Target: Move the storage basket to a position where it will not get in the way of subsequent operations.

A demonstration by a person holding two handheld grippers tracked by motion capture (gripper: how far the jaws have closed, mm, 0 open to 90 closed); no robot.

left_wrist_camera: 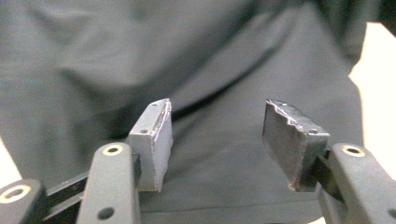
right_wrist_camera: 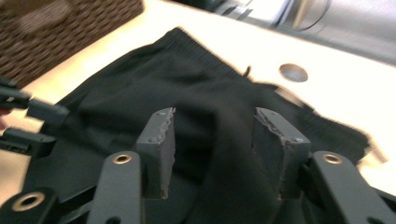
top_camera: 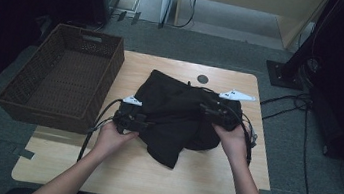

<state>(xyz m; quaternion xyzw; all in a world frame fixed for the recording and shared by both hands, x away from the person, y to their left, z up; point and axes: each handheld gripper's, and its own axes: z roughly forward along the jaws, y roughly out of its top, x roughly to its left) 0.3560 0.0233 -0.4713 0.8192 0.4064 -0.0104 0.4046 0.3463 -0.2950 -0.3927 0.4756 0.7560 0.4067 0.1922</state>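
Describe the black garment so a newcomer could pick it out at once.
Start at the light wooden table; beside the brown wicker basket at its left lies a crumpled black garment in the middle. It is the only soft, dark cloth there, with a gathered waistband at its far edge.

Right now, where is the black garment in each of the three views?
High view: the black garment lies mid-table, between both grippers.
Left gripper view: it spreads behind the open jaws.
Right gripper view: centre, a fold rising between the jaws.
Shared landmark: the wooden table.
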